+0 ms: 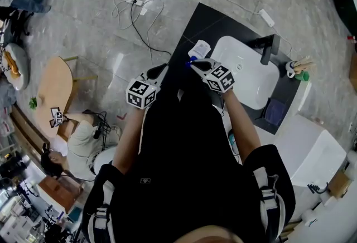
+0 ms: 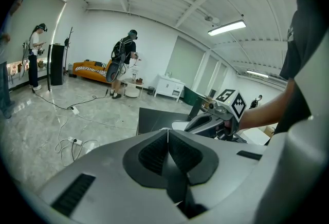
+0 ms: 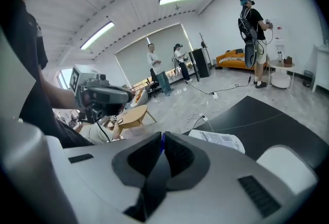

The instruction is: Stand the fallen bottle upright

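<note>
The bottle [image 1: 199,47] is white with a printed label and a blue cap. It lies tilted over the near-left corner of the black counter [image 1: 215,22]. My right gripper [image 1: 193,62] is shut on the cap. In the right gripper view a blue sliver shows between the nearly closed jaws [image 3: 162,136], and the bottle's body [image 3: 220,141] stretches away to the right of them. I cannot tell whether the body touches the counter. My left gripper [image 1: 163,68] hangs just left of the counter, shut with nothing in it [image 2: 167,133].
A white sink basin [image 1: 246,72] with a dark faucet [image 1: 269,49] is set in the counter right of the bottle. A cup of brushes [image 1: 298,67] and a blue cloth [image 1: 275,111] lie beyond it. Cables [image 1: 134,8] cross the floor; a round wooden table [image 1: 54,86] stands at left.
</note>
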### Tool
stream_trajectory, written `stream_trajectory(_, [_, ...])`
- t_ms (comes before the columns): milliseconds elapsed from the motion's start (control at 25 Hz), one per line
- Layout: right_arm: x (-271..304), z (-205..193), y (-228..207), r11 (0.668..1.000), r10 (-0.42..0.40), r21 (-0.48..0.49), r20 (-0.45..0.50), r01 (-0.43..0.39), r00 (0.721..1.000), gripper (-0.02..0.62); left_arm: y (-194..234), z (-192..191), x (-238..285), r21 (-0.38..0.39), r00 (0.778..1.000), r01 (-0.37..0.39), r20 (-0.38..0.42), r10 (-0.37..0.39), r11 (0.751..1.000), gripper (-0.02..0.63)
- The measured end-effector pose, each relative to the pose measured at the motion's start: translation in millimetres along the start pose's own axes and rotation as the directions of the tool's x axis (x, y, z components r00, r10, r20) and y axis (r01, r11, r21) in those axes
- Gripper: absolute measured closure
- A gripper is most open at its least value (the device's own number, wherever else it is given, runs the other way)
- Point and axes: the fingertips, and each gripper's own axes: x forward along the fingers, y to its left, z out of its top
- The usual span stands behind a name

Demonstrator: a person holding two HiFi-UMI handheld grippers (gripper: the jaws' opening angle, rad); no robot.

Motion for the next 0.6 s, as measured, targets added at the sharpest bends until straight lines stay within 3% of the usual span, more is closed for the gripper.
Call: stream_trajectory(600, [-23.3, 21.0, 8.3, 0.997, 0.031, 0.062, 0.086, -0.036, 0.996, 0.509, -4.2, -1.0, 2.4, 0.002, 1.000, 0.010, 0.003, -0.010, 1.000, 0.591])
